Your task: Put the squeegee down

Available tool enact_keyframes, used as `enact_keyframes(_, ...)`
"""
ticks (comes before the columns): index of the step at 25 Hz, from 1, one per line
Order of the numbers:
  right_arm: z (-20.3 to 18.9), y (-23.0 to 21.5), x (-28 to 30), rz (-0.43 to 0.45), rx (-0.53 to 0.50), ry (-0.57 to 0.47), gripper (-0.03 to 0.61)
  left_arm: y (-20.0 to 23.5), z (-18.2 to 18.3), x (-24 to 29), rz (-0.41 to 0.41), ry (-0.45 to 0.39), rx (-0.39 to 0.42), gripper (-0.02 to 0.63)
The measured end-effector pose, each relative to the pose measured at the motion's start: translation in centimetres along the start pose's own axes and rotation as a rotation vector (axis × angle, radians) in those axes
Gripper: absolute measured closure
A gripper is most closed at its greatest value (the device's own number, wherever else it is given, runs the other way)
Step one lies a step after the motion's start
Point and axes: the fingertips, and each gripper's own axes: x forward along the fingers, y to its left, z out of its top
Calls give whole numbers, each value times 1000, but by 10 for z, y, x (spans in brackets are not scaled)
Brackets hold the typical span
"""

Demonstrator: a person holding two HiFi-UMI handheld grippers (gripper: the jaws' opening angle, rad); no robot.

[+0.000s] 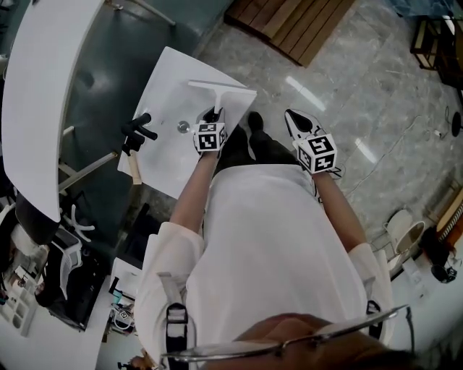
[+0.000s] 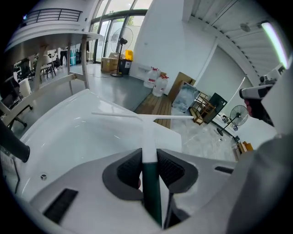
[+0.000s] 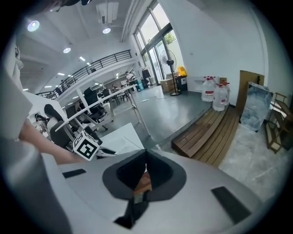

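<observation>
The squeegee has a white blade, a white neck and a dark green handle. My left gripper is shut on that handle, over the right part of a white basin. In the left gripper view the handle runs up between the dark pads and the blade spans the basin's far rim. I cannot tell whether the blade touches the rim. My right gripper hangs off the basin's right side above the floor. In the right gripper view, this gripper's tips meet with nothing between them.
A black faucet stands at the basin's left edge, with the drain beside it. A large white panel slants at far left. A wooden platform lies on the stone floor beyond. Desks and clutter fill the lower left.
</observation>
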Motion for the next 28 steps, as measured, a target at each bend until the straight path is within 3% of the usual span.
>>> enact_keyframes(17, -11, -8, -3, -33, 27, 29, 572, 6, -24, 31, 136, 81, 56, 521)
enact_keyframes(22, -12, -10, -2, -32, 25, 36, 572, 1, -20, 31, 82, 70, 54, 515)
enact_keyframes(28, -9, -11, -3, -17, 17, 34, 572, -6, -12, 31, 58, 51, 35, 436)
